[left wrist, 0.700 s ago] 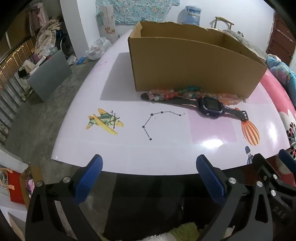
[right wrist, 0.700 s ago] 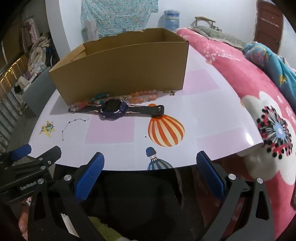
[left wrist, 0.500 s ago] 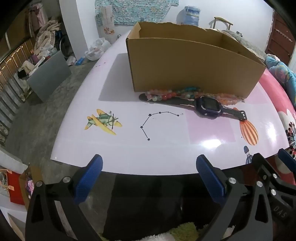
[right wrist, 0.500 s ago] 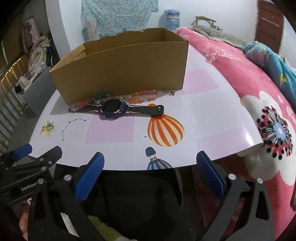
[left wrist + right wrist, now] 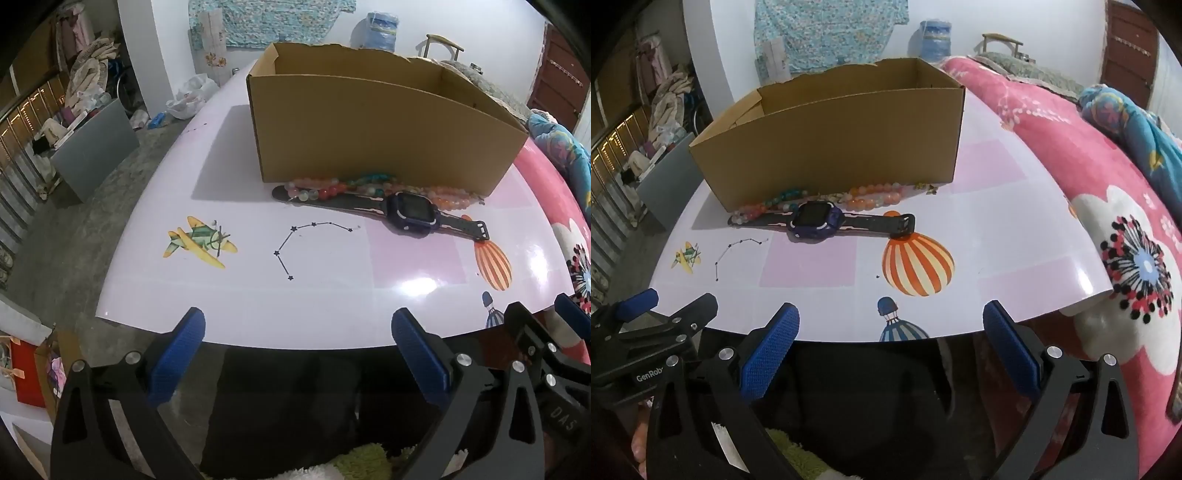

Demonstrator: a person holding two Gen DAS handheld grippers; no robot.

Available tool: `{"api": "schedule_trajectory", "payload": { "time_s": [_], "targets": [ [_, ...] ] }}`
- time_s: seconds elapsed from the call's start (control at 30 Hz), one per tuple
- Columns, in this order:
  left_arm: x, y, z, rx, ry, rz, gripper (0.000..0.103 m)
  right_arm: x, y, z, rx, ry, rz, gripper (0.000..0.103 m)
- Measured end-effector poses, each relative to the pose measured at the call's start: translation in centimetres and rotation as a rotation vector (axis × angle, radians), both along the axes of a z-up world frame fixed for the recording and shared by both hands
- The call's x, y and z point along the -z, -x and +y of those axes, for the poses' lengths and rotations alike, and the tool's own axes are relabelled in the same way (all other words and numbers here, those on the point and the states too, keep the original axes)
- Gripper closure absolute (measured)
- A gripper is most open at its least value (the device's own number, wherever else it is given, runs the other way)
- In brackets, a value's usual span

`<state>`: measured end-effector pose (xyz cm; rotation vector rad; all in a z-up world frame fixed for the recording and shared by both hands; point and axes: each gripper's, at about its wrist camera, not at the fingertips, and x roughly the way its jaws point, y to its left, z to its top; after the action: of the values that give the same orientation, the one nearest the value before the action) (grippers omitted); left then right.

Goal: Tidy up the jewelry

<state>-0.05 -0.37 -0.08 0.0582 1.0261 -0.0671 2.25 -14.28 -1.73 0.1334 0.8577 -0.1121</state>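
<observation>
An open-topped brown cardboard box (image 5: 369, 122) stands on the glossy white table printed with pink squares, balloons and an aeroplane (image 5: 332, 295). From the left wrist view the inner walls that show are bare cardboard; its floor is hidden behind the near wall, so what lies inside cannot be told. The right wrist view (image 5: 827, 136) gives no better look in (only the far wall and a folded flap at the left end).

The jewelry lies outside the box, on the table against the foot of the near wall. Strings of round beads in pink, red, teal and orange (image 5: 369, 186) run along that wall, touching it or just beside it. In front of them lies a dark purple square-faced wristwatch with a black strap (image 5: 412, 212), stretched flat, its left strap end under or against the pink beads and its buckle end at the top of the orange striped balloon print (image 5: 916, 264).

The left gripper (image 5: 297, 339) and the right gripper (image 5: 890, 334) hang at the table's near edge, well apart from the watch, each with its blue-padded jaws spread wide and nothing between them.
</observation>
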Motion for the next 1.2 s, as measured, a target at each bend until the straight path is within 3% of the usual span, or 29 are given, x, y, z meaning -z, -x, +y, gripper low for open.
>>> {"api": "schedule_trajectory", "payload": {
  "time_s": [1.2],
  "targets": [
    [0.36,0.02,-0.06,-0.004,0.012,0.008,0.004,0.03,-0.09,0.22,-0.005,-0.002,0.004,0.008]
  ]
}}
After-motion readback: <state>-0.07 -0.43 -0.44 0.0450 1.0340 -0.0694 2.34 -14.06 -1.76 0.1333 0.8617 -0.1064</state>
